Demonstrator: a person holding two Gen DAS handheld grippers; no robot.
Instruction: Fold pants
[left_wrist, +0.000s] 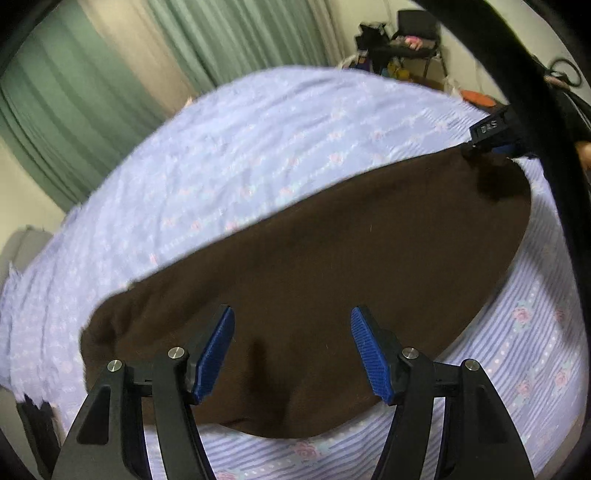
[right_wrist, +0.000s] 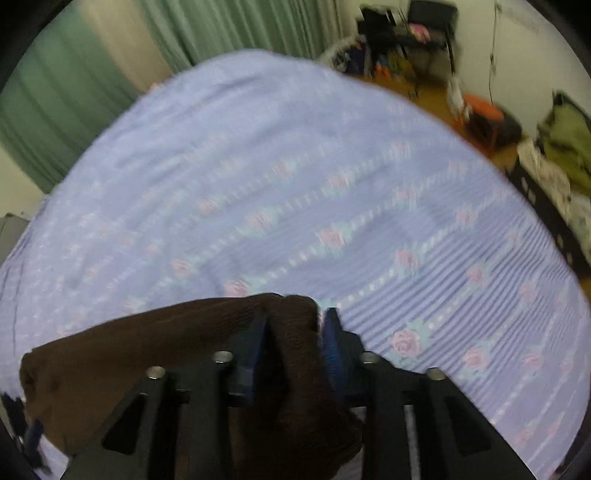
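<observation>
Two tools: left tool (left_wrist: 291, 350) pads apart, hovering low over brown pants (left_wrist: 314, 266) on bed (left_wrist: 258, 147); right tool (right_wrist: 295, 350) clamped on pants corner. "DAS" lettering on right tool.

Motion blur smeared the floral bedsheet (right_wrist: 295, 184) in the right wrist view, and the far clutter by the wall (right_wrist: 406, 33) was unreadable. The pants (right_wrist: 147, 350) ran off the bottom edge behind the right gripper (right_wrist: 293, 354). In the left view, the right gripper (left_wrist: 491, 136) was cut off behind a black cable (left_wrist: 535, 110).
</observation>
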